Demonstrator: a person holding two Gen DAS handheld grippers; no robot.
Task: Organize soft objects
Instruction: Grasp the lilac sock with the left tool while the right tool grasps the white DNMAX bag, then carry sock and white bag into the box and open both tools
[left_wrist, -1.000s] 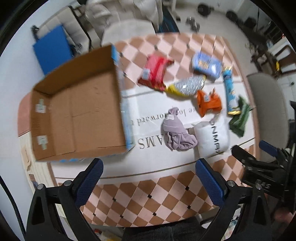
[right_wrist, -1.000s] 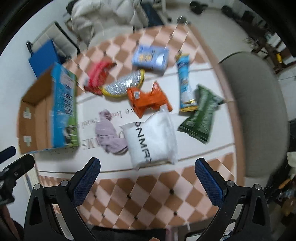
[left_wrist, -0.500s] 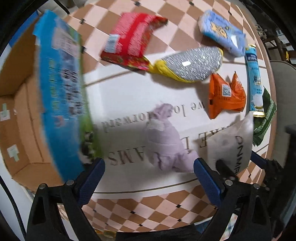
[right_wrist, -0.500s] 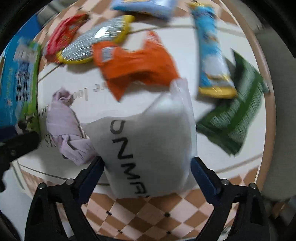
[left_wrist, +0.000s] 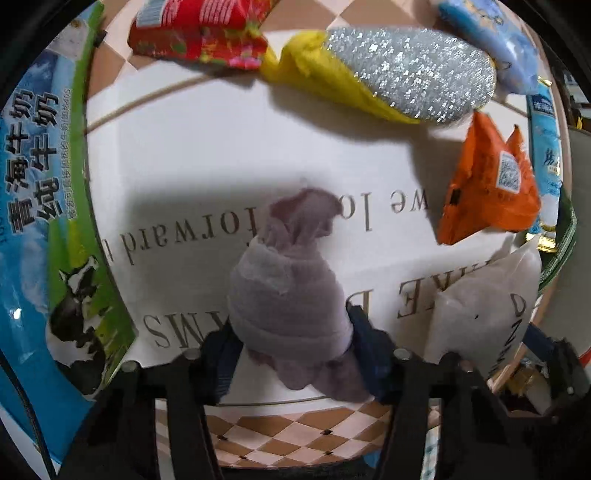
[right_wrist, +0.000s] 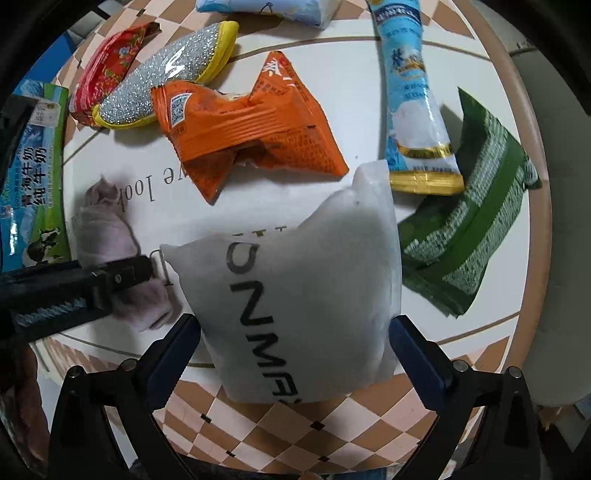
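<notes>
Lilac cloth bundle (left_wrist: 291, 295) sits between the closing left tongs (left_wrist: 295, 354), pads pressing its sides, on the near part of the desk (left_wrist: 207, 155). Just right, a white pouch (right_wrist: 306, 291) lies between the wide, opening right tongs (right_wrist: 295, 339), untouched. Farther off lie an orange packet (right_wrist: 240, 125), green packet (right_wrist: 469, 229), silver-yellow pouch (left_wrist: 391, 70) and red packet (left_wrist: 199, 26); a milk carton box (left_wrist: 40, 206) stands left.

A crumpled lilac cloth bundle (left_wrist: 291, 295) lies on the printed round tabletop (left_wrist: 207, 177), just beside a plump white lettered pouch (right_wrist: 306, 280).
</notes>
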